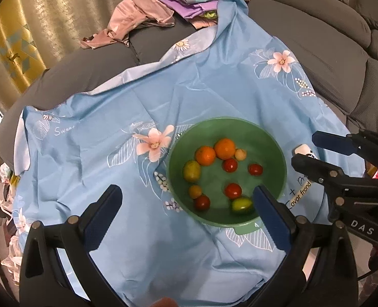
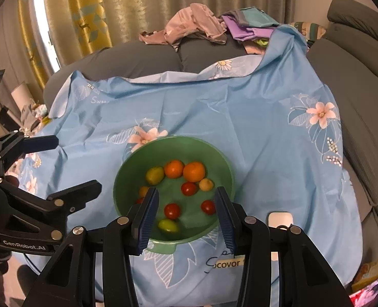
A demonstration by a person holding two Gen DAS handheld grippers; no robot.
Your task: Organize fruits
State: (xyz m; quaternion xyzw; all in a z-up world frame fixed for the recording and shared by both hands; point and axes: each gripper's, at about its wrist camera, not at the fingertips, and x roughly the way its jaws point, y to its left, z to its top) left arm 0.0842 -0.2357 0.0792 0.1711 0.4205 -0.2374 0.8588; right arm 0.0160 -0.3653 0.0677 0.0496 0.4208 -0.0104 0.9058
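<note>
Below both our grippers, near the front edge of the blue cloth (image 2: pixel 252 117), sits the green bowl (image 2: pixel 127 168) holding all the fruit (image 2: pixel 193 171); our right gripper (image 2: pixel 186 221) hangs directly over it, nearer than our left gripper (image 1: pixel 189 217); both gape empty.

You can read "GenRobot.AI" on the left hand-held gripper (image 2: pixel 73 163), "DAS" on the right hand-held gripper (image 1: pixel 306 148), and "Sweet" on the blue cloth (image 2: pixel 214 107) beyond them.

A grey sofa (image 1: pixel 91 76), apparently, carries a blue floral cloth (image 1: pixel 112 168), a green bowl (image 1: pixel 273 148) and heaped clothes (image 1: pixel 137 18).
</note>
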